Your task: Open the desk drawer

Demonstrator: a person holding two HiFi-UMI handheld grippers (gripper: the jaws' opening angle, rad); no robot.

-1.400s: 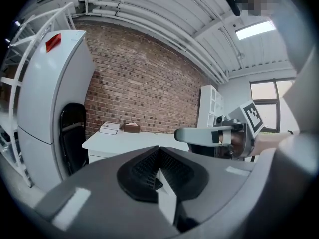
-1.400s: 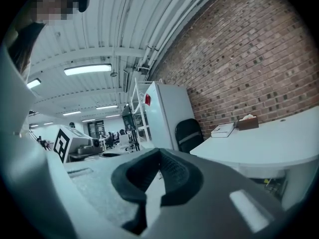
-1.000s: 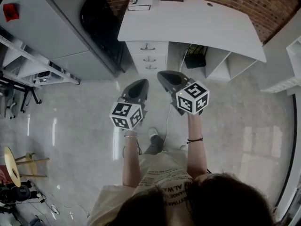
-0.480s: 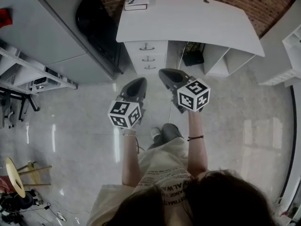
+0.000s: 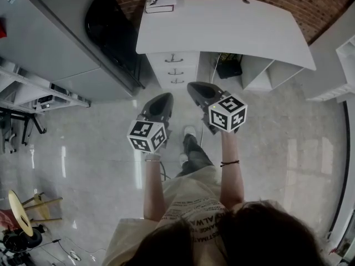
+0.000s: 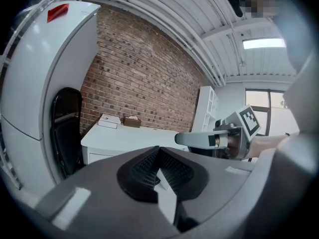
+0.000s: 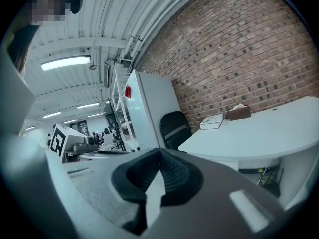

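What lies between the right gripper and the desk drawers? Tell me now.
Only bare floor shows there in the head view; the right gripper, shut and empty, hangs short of the desk drawers.

Desk (image 5: 233,26): smooth, matt white top. Drawer handles (image 5: 173,58): bright metal. Floor (image 5: 83,148): glossy, polished, reflective. Wall (image 5: 310,4): rough red brick. Left gripper (image 5: 161,100) and right gripper (image 5: 195,88): matt grey plastic, black ribbed pads (image 6: 144,171).

Red brick wall (image 5: 324,4) along far edge of white desk (image 5: 222,26); black chair (image 5: 111,24) at its left end, beside tall white cabinet (image 5: 50,37). Glossy pale grey floor (image 5: 83,154), with white shelving (image 5: 346,60) at right. Overhead, ceiling strip light (image 6: 263,43); window (image 6: 259,98) beyond.
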